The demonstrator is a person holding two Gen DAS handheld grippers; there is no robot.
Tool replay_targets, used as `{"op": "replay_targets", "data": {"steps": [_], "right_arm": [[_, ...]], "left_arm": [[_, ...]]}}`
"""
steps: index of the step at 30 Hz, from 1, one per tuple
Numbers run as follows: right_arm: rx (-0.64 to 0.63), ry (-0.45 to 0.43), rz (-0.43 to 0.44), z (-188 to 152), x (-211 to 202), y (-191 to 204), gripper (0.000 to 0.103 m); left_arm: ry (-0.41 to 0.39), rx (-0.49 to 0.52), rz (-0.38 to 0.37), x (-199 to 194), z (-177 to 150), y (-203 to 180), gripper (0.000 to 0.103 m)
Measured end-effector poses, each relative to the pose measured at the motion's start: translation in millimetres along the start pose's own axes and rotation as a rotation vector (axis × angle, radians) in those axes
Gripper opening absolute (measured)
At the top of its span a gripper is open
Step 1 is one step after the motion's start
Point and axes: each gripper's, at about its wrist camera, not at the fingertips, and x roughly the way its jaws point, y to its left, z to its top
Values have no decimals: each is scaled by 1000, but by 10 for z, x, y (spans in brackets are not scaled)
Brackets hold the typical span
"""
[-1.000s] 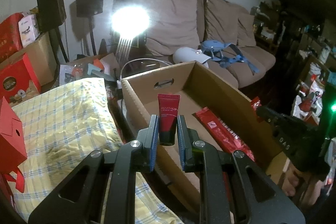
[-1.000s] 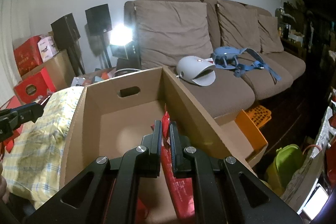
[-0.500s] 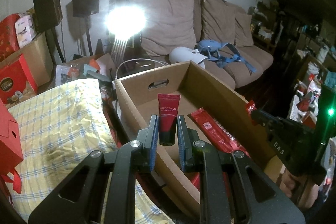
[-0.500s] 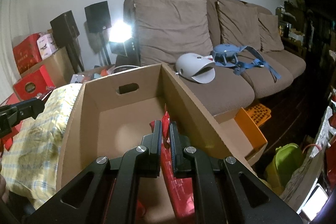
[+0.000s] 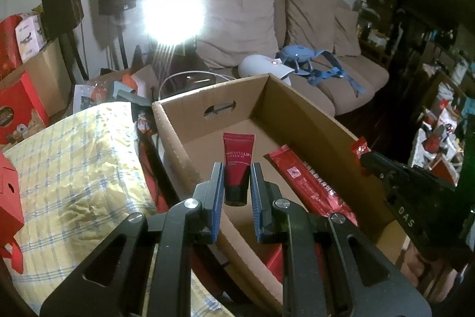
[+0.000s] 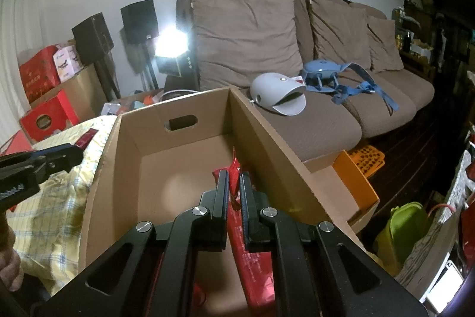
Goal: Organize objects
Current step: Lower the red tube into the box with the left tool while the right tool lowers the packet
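In the left wrist view, the left gripper point(image 5: 236, 186) sits at lower centre, its blue-padded jaws pinching a small red tube point(image 5: 237, 165) by its dark cap end, the crimped end pointing up over the near left wall of the open cardboard box point(image 5: 311, 121). To the right of the tube, a long red packet point(image 5: 311, 183) lies inside the box along its right wall. At the right edge the right gripper point(image 5: 366, 159) clamps a red wrapper corner. A yellow checked cloth point(image 5: 74, 168) fills the lower left. In the right wrist view, the right gripper point(image 6: 234, 183) at lower centre is pressed together on the upper edge of the red packet point(image 6: 252, 251), which slants down along the box point(image 6: 276, 144)'s right wall. The left gripper point(image 6: 68, 158) enters from the left edge, carrying the tube point(image 6: 87, 137) over the cloth point(image 6: 50, 222), just beside the box's left wall.
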Motion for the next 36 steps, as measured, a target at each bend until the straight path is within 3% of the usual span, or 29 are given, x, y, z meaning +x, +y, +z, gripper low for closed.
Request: {"op": "replay_targets", "data": {"steps": [36], "right_arm": [[-12, 91, 33, -44, 148, 23, 6]], "left_arm": [[105, -15, -38, 314, -49, 8, 16]]}}
